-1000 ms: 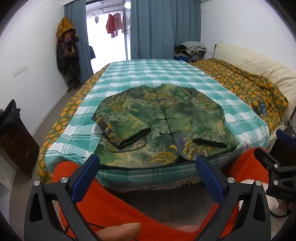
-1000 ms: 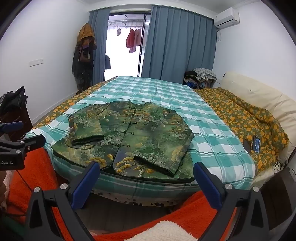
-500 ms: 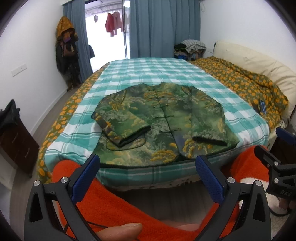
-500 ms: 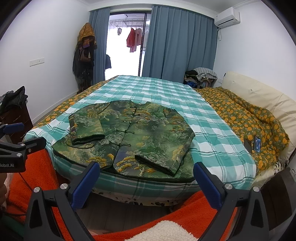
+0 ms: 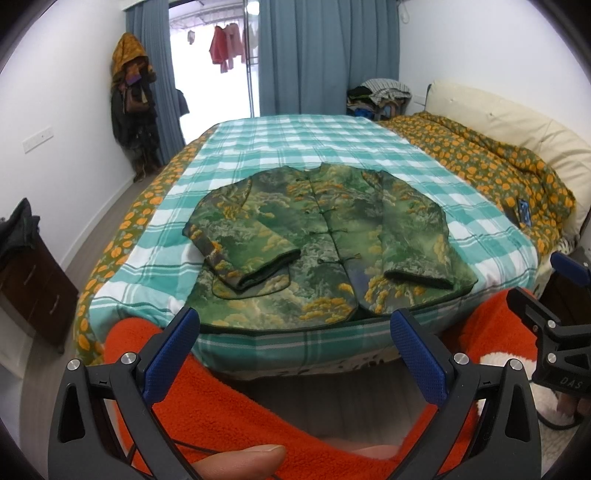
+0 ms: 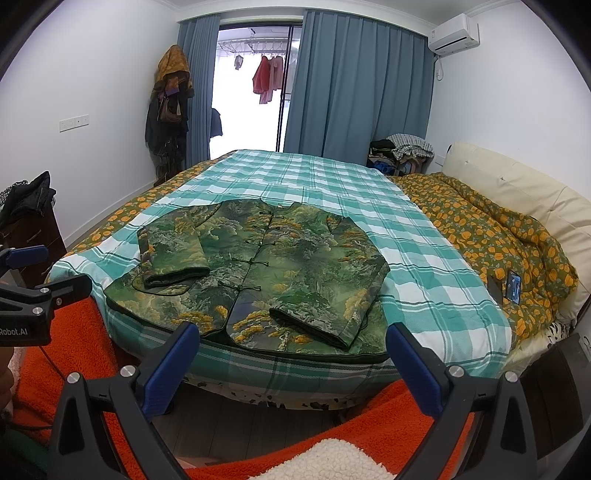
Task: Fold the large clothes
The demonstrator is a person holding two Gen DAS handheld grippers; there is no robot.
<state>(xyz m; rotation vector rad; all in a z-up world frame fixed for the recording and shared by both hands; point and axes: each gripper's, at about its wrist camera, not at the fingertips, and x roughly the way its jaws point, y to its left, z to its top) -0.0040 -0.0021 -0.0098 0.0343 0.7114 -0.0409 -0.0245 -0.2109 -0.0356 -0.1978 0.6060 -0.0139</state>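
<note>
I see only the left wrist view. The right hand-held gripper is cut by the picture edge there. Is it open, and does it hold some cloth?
Observer: The right hand-held gripper is wide open with nothing between its fingers; the green jacket lies on the bed, apart from it.
Operator: Thank you. Is anything mounted high on the wall at the headboard side?
Observer: Yes, a white air conditioner hangs near the ceiling, right of the blue curtain.

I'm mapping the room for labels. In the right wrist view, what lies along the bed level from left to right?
Dark dresser → green patterned jacket → checked bedsheet → orange-flowered quilt → phone → cream headboard.
</note>
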